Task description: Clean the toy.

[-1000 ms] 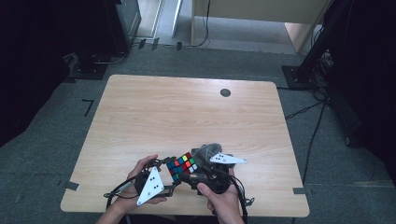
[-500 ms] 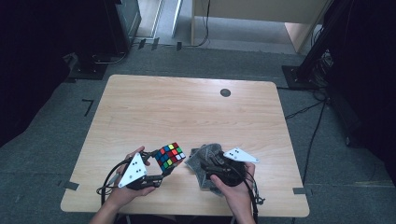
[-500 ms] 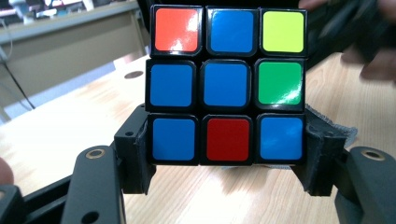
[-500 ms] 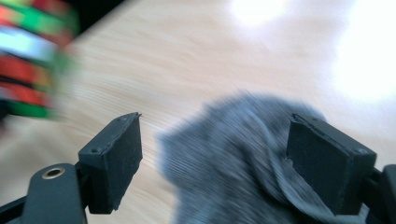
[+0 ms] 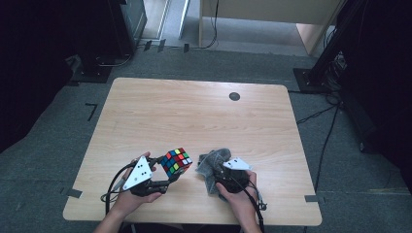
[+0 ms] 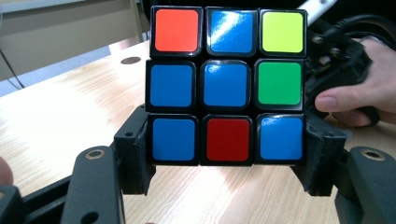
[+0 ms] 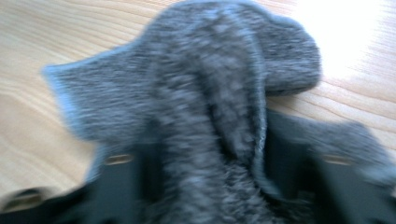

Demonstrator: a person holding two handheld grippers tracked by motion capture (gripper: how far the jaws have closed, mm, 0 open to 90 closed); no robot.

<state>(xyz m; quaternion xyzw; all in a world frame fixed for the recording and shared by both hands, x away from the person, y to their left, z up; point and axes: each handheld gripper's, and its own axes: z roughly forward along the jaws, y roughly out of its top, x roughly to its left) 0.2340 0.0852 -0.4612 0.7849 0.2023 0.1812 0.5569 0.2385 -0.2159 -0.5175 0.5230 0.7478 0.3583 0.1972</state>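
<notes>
Left tool [image 5: 167,175] clamps the puzzle cube [image 6: 228,86] squarely between its jaws, lifted off the desk [image 5: 204,116]. Right tool [image 5: 218,171] grips a bunched grey cloth [image 7: 210,107], just beside the cube. Likely a wipe: hold the cube steady, sweep each face gently.

Light wooden table [image 5: 194,116], small dark round disc [image 5: 234,96] near far edge

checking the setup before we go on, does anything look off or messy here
Nothing looks damaged or spilled. The puzzle cube is scrambled, with mixed colours on its faces, and sits clamped between the left gripper jaws. The grey cloth is bunched up in the right gripper rather than lying flat on the table.
</notes>
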